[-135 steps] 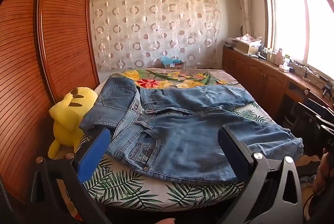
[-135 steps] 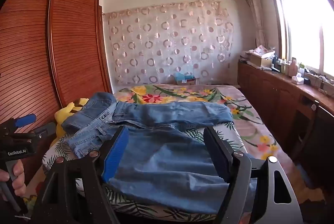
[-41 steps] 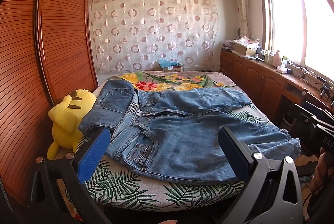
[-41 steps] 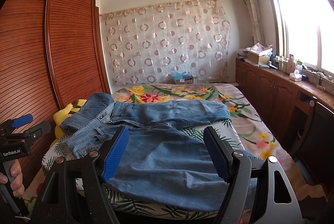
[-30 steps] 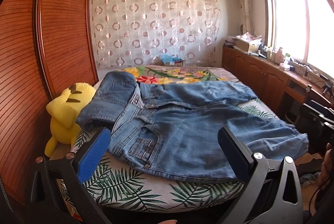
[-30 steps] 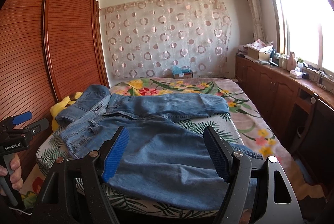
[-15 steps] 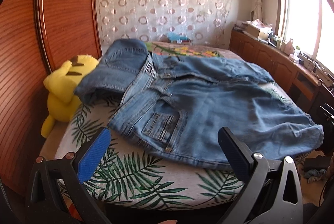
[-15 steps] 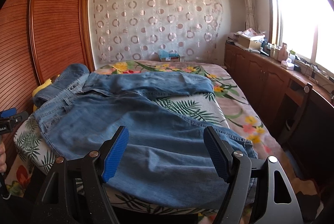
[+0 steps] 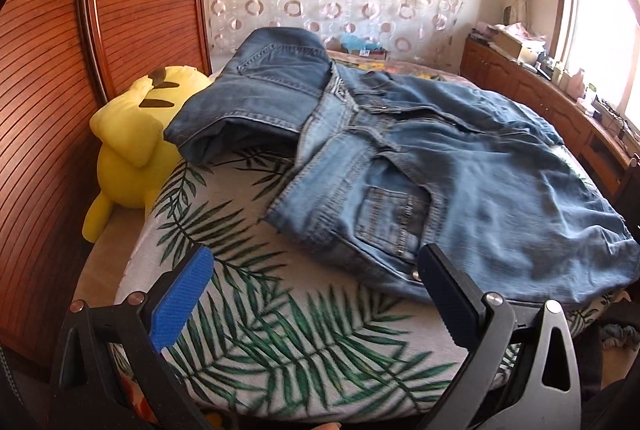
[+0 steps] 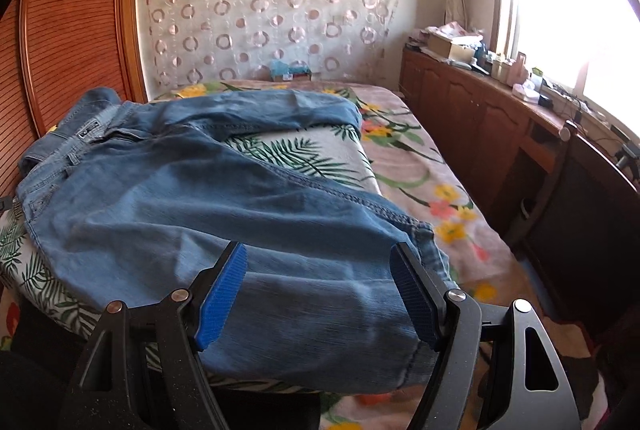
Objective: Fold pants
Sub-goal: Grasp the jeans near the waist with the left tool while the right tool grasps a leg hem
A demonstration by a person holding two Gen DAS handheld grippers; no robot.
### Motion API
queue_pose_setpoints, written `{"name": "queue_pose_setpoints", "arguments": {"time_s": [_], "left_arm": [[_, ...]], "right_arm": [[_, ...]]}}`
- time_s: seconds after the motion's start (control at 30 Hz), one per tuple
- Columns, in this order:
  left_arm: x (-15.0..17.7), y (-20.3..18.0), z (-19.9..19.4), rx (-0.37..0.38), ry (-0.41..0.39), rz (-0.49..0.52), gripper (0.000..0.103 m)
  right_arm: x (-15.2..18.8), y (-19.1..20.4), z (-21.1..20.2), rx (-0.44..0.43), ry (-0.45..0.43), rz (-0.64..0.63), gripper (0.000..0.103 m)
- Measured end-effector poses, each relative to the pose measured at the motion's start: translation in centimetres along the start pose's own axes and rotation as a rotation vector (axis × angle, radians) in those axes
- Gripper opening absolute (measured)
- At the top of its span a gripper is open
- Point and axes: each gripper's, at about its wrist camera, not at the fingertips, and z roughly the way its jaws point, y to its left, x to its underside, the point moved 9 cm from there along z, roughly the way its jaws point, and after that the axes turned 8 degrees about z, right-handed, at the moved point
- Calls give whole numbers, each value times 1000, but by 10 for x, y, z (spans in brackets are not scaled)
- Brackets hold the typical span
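At the far left, a yellow plush toy (image 9: 132, 145) sits wedged between the wooden wardrobe (image 9: 52, 49) and the bed (image 9: 256, 314), out of the working area. Beside it, the blue jeans (image 9: 460, 181) lie spread across the leaf-print cover, waistband toward the toy with one flap of it turned back on itself, legs running right toward the window side. The left gripper (image 9: 316, 294) hovers low over bare bedcover just short of the waist corner, its blue-padded fingers spread wide and holding nothing, apparently lined up to take that corner. Further right, the right gripper (image 10: 320, 294) hangs over the near leg's hem (image 10: 416, 362), which droops off the bed edge; its fingers are also spread, empty, straddling the cuff, probably to pinch it for the first fold.
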Motion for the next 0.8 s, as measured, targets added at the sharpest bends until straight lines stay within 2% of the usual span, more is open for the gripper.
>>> {"name": "queue_pose_setpoints", "arguments": {"time_s": [0.17, 0.33, 0.43, 0.5, 0.63, 0.77, 0.8], "left_arm": [[-2, 15, 15, -17, 34, -12, 101], [-4, 22, 28, -11, 61, -12, 98], [-4, 23, 34, 31, 69, -37, 92], [-3, 21, 40, 69, 86, -64, 84], [-2, 17, 47, 99, 97, -78, 76], [-2, 12, 49, 114, 102, -72, 68], [-2, 12, 49, 119, 105, -74, 67]], "right_arm": [[1, 4, -5, -4, 54, 5, 76], [-1, -11, -6, -5, 82, 10, 76], [-3, -19, -9, 5, 86, 18, 76], [-4, -21, -10, -1, 96, 31, 75], [-1, -18, -13, -24, 121, 29, 68], [1, -22, -10, -33, 136, 15, 56], [0, -23, -8, -30, 137, 10, 50]]}}
